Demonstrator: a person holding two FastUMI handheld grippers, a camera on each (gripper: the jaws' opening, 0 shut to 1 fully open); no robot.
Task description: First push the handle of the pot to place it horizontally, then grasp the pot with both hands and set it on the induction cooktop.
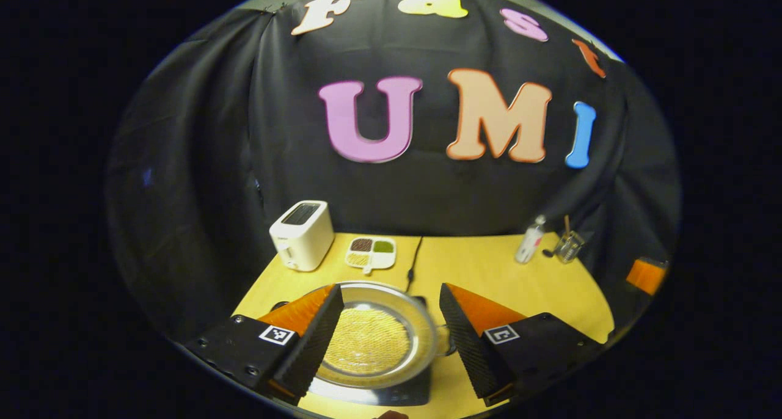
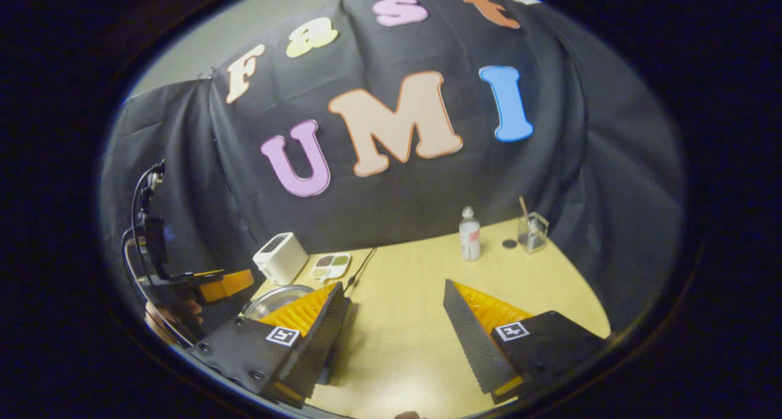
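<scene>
One pot [image 1: 372, 336] is sitting on the cooktop [image 1: 400, 393], showing between the fingers of the open left gripper [image 1: 390, 300]; the right gripper [image 2: 394, 297] is gaping too

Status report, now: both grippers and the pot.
Left gripper open above pot. Right gripper open over bare table. Pot on cooktop. Nothing blocking.

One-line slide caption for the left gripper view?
Open left gripper above the pot on the induction cooktop.
</scene>
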